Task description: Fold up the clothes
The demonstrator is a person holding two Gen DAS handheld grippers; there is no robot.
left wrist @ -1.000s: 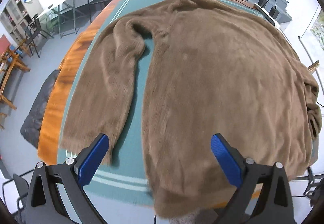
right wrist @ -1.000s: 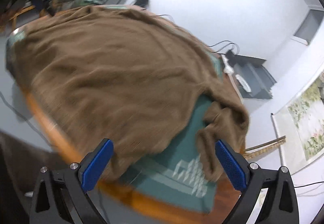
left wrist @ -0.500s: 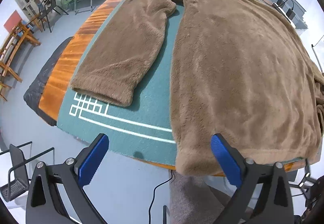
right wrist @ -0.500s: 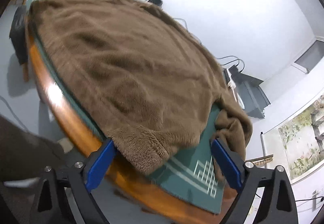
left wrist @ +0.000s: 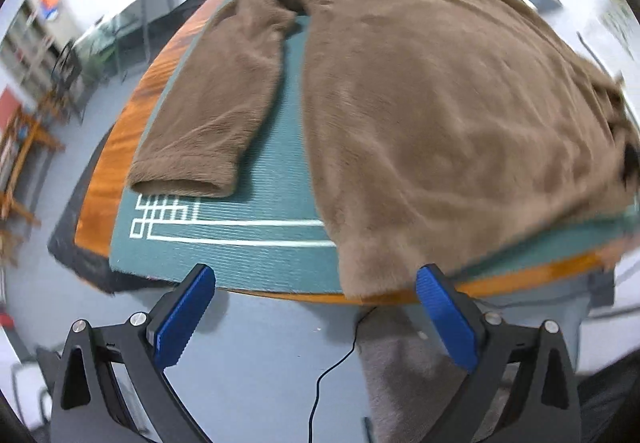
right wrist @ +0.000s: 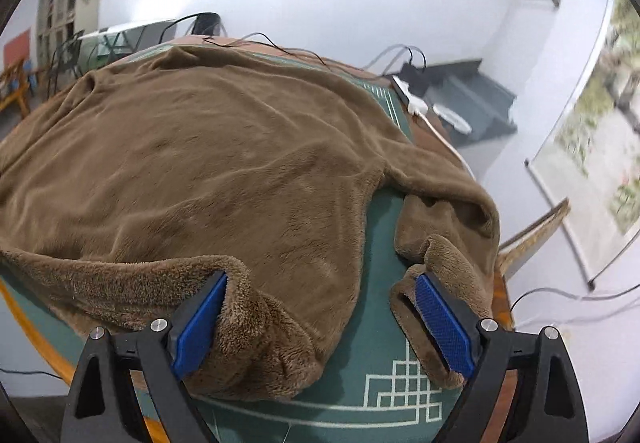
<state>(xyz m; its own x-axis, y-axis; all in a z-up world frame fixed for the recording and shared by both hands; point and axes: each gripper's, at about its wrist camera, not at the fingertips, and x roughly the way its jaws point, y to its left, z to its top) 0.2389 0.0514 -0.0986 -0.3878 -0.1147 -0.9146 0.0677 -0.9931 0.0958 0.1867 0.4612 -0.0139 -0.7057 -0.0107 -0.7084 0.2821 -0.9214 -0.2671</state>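
- Table [left wrist: 120, 147]: wood, with a green mat [left wrist: 256, 211] covering most of the top.
- Sweater [left wrist: 432, 115]: brown fleece, spread flat on the mat, collar far, hem near and draped slightly over the near table edge. Long axis runs near-to-far. No fold visible in the body.
- Left sleeve [left wrist: 212, 103]: lies straight along the body with a mat strip between, cuff toward the near side.
- Right sleeve [right wrist: 444, 211]: bunched up at the right edge, cuff curled by the near right corner.
- Right gripper [right wrist: 320, 323]: low over the near right hem corner, fingers spread wide, nothing pinched. Left finger touches the hem fleece, right finger sits against the curled cuff. Hem corner lies between the jaws, so this arm is the nearer one.
- Left gripper [left wrist: 316, 317]: off the table's near edge, fingers spread wide and empty. The near left hem corner lies just ahead, toward its right finger.
- Judgement: either hem corner is reachable; bunched right sleeve likely needs straightening.
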